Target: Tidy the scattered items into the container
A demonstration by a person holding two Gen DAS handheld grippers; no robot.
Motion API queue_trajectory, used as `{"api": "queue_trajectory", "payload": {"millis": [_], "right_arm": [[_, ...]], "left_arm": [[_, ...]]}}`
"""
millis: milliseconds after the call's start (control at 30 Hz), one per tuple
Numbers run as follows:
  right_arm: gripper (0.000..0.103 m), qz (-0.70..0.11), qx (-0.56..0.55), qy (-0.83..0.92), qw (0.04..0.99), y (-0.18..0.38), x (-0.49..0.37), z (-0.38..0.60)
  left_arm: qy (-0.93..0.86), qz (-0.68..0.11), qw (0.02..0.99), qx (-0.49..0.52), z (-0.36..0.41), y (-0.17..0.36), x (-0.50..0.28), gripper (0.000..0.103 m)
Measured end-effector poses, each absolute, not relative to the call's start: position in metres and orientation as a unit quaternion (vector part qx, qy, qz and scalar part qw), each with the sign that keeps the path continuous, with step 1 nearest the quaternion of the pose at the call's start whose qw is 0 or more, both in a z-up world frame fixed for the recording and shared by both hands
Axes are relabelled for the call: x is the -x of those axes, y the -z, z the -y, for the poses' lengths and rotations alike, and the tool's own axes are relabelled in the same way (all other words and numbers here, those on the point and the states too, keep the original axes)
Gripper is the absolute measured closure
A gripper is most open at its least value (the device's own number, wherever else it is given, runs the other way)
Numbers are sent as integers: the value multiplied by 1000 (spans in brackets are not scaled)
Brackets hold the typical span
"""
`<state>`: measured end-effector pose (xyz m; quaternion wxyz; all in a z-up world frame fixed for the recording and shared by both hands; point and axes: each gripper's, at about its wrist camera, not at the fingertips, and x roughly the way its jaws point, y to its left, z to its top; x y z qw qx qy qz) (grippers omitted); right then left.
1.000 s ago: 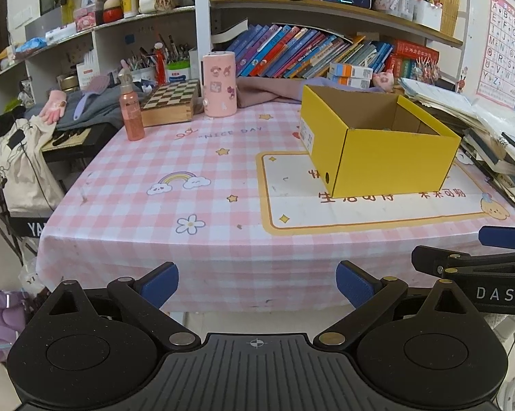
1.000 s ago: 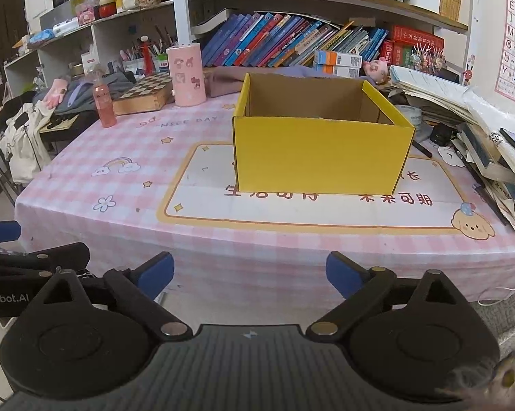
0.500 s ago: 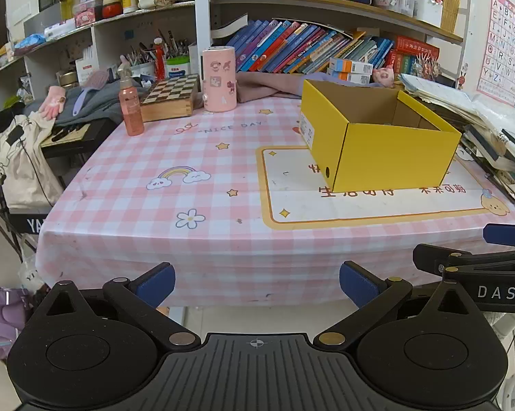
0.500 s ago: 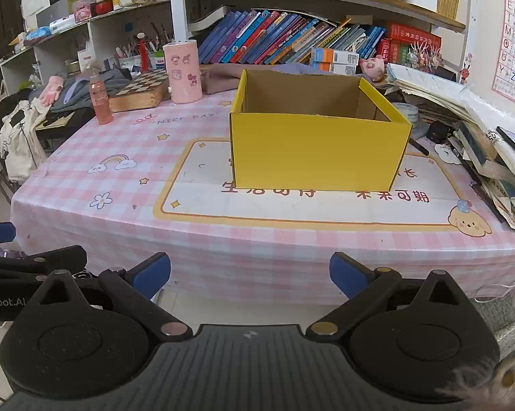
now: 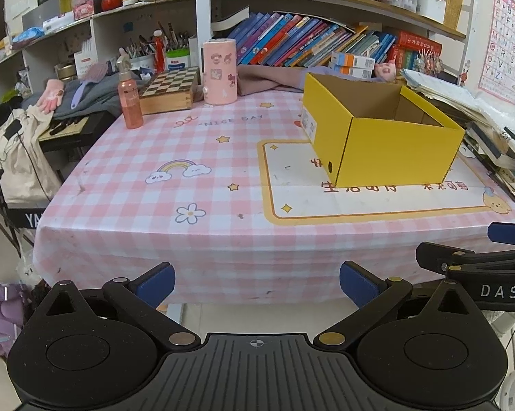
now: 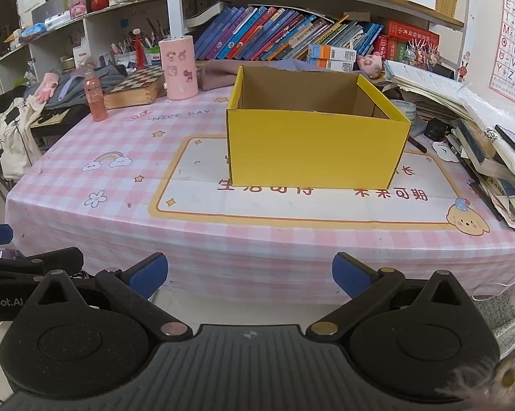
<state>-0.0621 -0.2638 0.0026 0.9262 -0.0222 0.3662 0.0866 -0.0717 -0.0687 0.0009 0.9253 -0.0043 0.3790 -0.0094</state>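
jaws of right gripper [image 6: 249, 278] opening, empty, before table edge [image 6: 257, 239].

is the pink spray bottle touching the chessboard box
Apart. In the left wrist view, the spray bottle stands nearer the camera than the chessboard box, with checked cloth visible between their bases.

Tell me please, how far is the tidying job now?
Done: nothing shows. What can be seen inside the yellow box is bare cardboard; its floor is hidden. In hand: nothing. The left gripper is open and empty; the right gripper is opening, nothing between its jaws. Left: the pink bottle, chessboard box and pink canister stand on the table.
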Motion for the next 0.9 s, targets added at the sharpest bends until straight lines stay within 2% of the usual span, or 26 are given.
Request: {"api": "queue_trajectory", "payload": {"millis": [900], "right_arm": [[0, -369, 21, -81, 926, -1, 60, 260]], "left_arm": [[9, -384, 923, 3, 64, 1, 68, 0]]}}
